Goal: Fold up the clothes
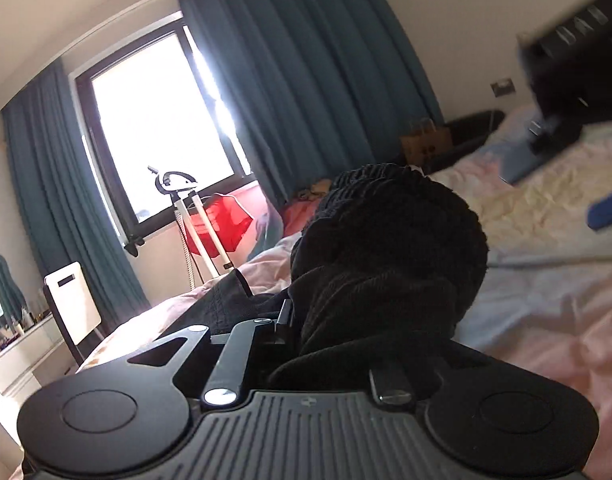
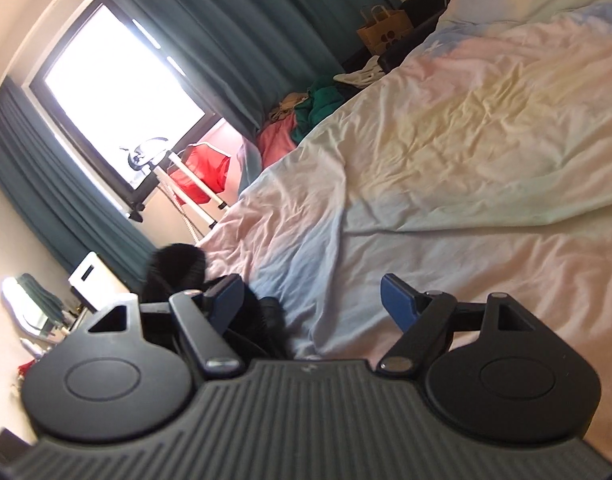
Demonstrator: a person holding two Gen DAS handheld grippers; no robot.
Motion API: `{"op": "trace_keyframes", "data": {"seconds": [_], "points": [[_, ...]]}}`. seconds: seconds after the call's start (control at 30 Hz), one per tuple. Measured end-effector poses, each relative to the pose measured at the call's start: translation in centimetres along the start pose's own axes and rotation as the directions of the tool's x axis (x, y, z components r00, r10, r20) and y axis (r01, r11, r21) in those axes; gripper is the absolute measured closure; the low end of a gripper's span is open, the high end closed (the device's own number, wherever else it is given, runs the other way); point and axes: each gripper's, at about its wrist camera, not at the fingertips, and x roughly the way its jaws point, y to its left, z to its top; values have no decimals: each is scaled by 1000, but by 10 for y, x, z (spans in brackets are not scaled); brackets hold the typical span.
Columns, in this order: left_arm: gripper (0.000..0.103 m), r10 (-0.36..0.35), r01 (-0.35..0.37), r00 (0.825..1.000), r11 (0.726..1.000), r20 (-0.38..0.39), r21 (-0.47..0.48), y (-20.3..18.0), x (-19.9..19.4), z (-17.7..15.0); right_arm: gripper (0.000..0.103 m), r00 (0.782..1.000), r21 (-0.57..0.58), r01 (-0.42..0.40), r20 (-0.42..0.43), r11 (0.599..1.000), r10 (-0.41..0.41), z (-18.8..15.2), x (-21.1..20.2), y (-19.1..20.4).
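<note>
A black ribbed knit garment [image 1: 390,256] is bunched up between my left gripper's fingers and hides both fingertips. My left gripper [image 1: 330,340] is shut on it and holds it above the bed. The same garment shows as a dark lump at the lower left of the right wrist view [image 2: 178,272]. My right gripper [image 2: 312,300] is open and empty, its blue pads [image 2: 398,300] spread wide just above the bedsheet. It appears blurred at the upper right of the left wrist view [image 1: 566,92].
A bed with a rumpled pastel duvet [image 2: 466,140] fills the right side. A clothes pile [image 2: 306,116] and a paper bag [image 2: 384,28] lie beside it. A steamer stand with a red garment [image 1: 214,224], teal curtains [image 1: 306,80], a window and a white chair [image 1: 72,304] stand to the left.
</note>
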Motion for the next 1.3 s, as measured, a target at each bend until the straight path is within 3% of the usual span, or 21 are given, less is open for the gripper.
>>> {"op": "trace_keyframes", "data": {"seconds": [0.17, 0.2, 0.3, 0.43, 0.53, 0.63, 0.7, 0.77, 0.83, 0.9, 1.03, 1.2, 1.3], "points": [[78, -74, 83, 996, 981, -59, 176, -39, 8, -33, 24, 984, 91, -137, -100, 986, 146, -10, 18, 2], [66, -91, 104, 993, 972, -71, 210, -39, 9, -39, 24, 979, 114, -153, -117, 982, 166, -12, 22, 3], [45, -147, 175, 983, 935, -110, 310, -17, 10, -53, 24, 967, 143, -172, -162, 975, 195, -21, 29, 7], [40, -212, 264, 963, 866, -165, 424, 13, 10, -74, 24, 956, 155, -174, -208, 972, 204, -29, 35, 11], [38, -246, 301, 953, 852, -179, 429, 44, -4, -96, 23, 952, 157, -180, -222, 971, 212, -35, 38, 15], [36, -253, 299, 953, 869, -164, 395, 63, -15, -110, 22, 936, 187, -213, -242, 959, 255, -37, 41, 19], [25, -228, 260, 965, 904, -130, 340, 77, -14, -116, 22, 920, 207, -249, -253, 946, 298, -37, 41, 22], [24, -224, 241, 970, 938, -96, 248, 95, -13, -120, 22, 904, 208, -294, -257, 933, 342, -34, 39, 29], [23, -228, 236, 971, 960, -68, 153, 113, -6, -118, 22, 905, 140, -297, -273, 944, 326, -27, 38, 40], [22, -227, 229, 973, 971, -41, 62, 132, 0, -116, 22, 918, 22, -255, -308, 967, 249, -20, 44, 54], [20, -234, 234, 972, 969, 12, -79, 156, 4, -112, 22, 907, -67, -223, -380, 973, 182, -10, 75, 67], [19, -157, 156, 987, 963, 14, -219, 174, 10, -110, 23, 845, -132, -238, -517, 962, 138, -12, 125, 73], [19, -96, 84, 995, 952, -28, -293, 181, 9, -110, 25, 814, -125, -283, -556, 951, 169, -23, 128, 70]]}}
